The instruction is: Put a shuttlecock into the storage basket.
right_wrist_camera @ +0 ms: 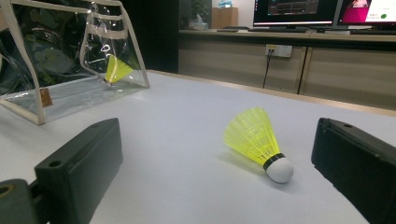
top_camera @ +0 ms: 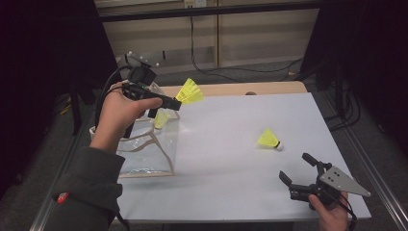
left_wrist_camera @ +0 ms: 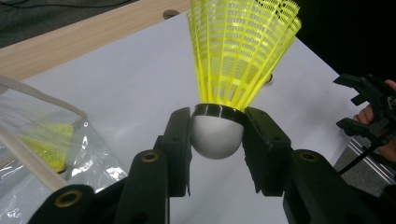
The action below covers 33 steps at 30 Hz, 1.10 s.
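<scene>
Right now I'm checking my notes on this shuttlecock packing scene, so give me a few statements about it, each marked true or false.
1. The left gripper is shut on a yellow shuttlecock, gripped at its white cork. True.
2. The right gripper holds a shuttlecock. False: its fingers are open and hold nothing.
3. A second shuttlecock lies on its side on the white table. True.
4. The clear bag holds nothing. False: a shuttlecock in the bag shows through its clear wall.

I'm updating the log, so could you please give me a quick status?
Left gripper clamps shuttlecock above clear bag. Right gripper open, empty. Nothing blocking.
</scene>
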Motion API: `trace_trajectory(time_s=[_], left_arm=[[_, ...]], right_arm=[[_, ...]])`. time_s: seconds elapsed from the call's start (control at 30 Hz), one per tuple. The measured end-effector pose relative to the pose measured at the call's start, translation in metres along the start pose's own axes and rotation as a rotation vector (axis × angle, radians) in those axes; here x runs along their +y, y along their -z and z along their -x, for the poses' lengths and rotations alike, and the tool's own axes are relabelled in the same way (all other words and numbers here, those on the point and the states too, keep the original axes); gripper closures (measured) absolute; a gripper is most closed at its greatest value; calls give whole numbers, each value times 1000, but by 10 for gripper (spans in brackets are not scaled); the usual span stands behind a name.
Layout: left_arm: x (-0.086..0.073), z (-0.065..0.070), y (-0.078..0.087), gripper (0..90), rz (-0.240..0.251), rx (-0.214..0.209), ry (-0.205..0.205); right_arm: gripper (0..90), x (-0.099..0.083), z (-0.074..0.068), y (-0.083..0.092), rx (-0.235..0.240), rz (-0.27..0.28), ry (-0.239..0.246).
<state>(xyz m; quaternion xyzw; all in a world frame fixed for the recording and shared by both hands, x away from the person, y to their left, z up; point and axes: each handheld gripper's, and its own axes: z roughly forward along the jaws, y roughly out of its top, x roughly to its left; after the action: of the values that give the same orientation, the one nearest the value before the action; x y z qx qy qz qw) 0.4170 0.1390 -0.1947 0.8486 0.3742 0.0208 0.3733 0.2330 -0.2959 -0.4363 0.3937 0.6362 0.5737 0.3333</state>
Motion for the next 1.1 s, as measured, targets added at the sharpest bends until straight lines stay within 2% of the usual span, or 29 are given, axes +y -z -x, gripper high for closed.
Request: trace_trajectory(time_s=[0.27, 0.33, 0.83, 0.87, 0.93, 1.07, 1.1], left_arm=[[-1, -3, 5, 632, 3, 10, 7], [-1, -3, 5, 632, 14, 13, 20], [-3, -9, 14, 632, 11, 29, 18], [-4, -8, 14, 632, 22, 29, 31], [-4, -10, 16, 632, 14, 31, 21], [-5, -10, 16, 632, 17, 36, 33], [-6, -12, 17, 632, 10, 38, 23]], right_arm=[[19, 0, 0, 0, 1, -1, -2], [18, 0, 0, 0, 0, -1, -2], [18, 0, -1, 0, 1, -2, -4], [18, 0, -1, 0, 1, -2, -4], [18, 0, -1, 0, 0, -1, -3], [18, 0, -1, 0, 1, -2, -3], [19, 0, -1, 0, 0, -2, -3]])
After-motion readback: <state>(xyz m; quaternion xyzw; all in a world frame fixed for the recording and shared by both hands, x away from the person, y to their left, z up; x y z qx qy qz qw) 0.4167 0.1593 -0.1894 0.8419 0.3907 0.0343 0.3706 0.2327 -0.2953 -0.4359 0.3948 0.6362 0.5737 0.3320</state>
